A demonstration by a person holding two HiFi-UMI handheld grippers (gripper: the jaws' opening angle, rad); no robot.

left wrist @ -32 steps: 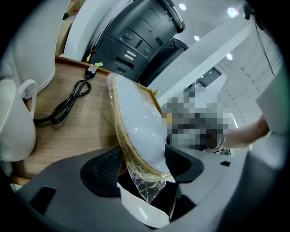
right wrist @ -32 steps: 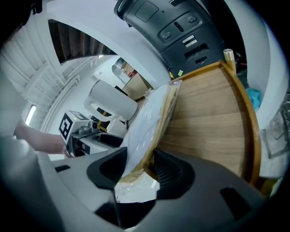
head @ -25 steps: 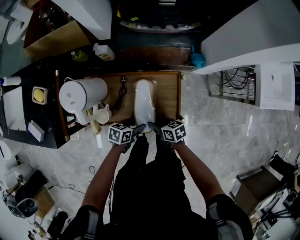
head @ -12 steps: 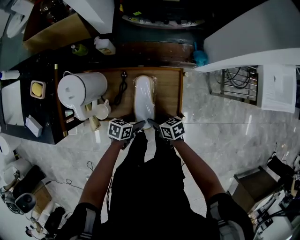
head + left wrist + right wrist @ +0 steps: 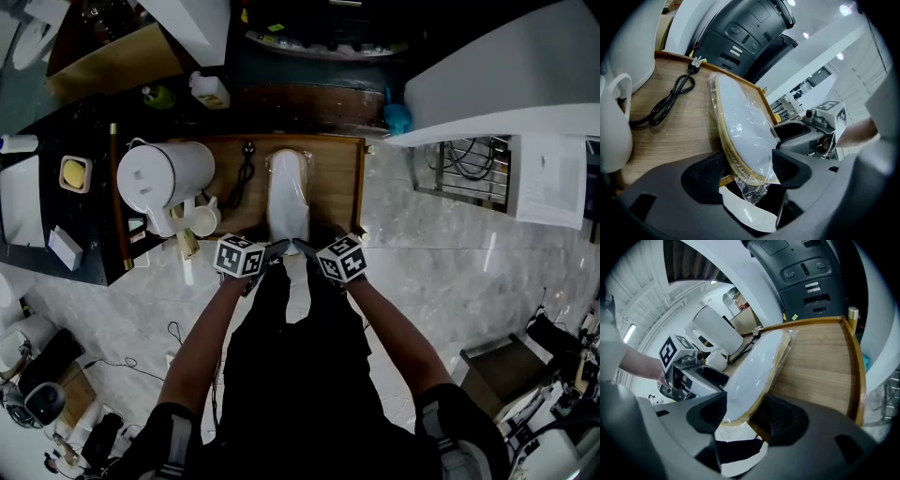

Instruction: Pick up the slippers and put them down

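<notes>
From the head view you see the wrapped slippers (image 5: 289, 197) lying lengthwise on the wooden table (image 5: 337, 187), heel end toward you, with a black cord (image 5: 242, 183) and a white kettle (image 5: 164, 183) at their 9 o'clock and a cup (image 5: 204, 228) at about 8 o'clock. That view only shows your left gripper (image 5: 277, 251) and right gripper (image 5: 300, 247) meeting at the slippers' 6 o'clock end. It is too far off to read the fingers. The left gripper view fills that in. The clear plastic wrap bunches past the heel of the slippers (image 5: 743, 131), and the left gripper (image 5: 750, 164) has its fingers spread with the heel between them, having just been opening. The cord (image 5: 670, 101) lies at 10 o'clock there. The right gripper view shows the right gripper (image 5: 745, 416) with its fingers also spread, just opened wider, the slippers (image 5: 757, 366) running between them toward 1 o'clock, and the kettle (image 5: 717, 331) beyond. Your forearms reach forward side by side, both grippers angled down at the table's near edge, marker cubes uppermost.
</notes>
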